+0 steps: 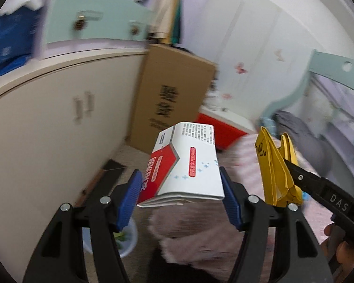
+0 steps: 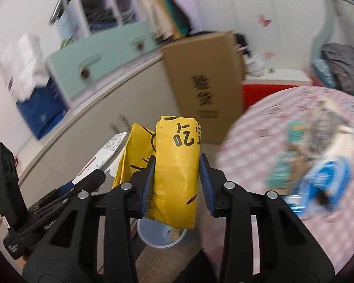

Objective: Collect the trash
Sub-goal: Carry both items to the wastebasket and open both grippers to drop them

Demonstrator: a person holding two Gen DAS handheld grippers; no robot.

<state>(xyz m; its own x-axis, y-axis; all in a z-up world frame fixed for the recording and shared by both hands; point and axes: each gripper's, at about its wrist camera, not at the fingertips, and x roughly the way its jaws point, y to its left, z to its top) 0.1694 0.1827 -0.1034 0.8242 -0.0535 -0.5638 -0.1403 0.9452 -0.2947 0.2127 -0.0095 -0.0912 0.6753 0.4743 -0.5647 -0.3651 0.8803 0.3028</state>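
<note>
Left claw (image 1: pixel 180 198) clamps the box (image 1: pixel 188 165), right claw (image 2: pixel 177 184) clamps the yellow bag (image 2: pixel 177 160); carrying step; next, I judge, both need lowering over the bin (image 2: pixel 162 238) before letting go.

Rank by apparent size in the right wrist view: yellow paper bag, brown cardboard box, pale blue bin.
1. brown cardboard box
2. yellow paper bag, though inflated by nearness
3. pale blue bin, mostly hidden, so unsure
</note>
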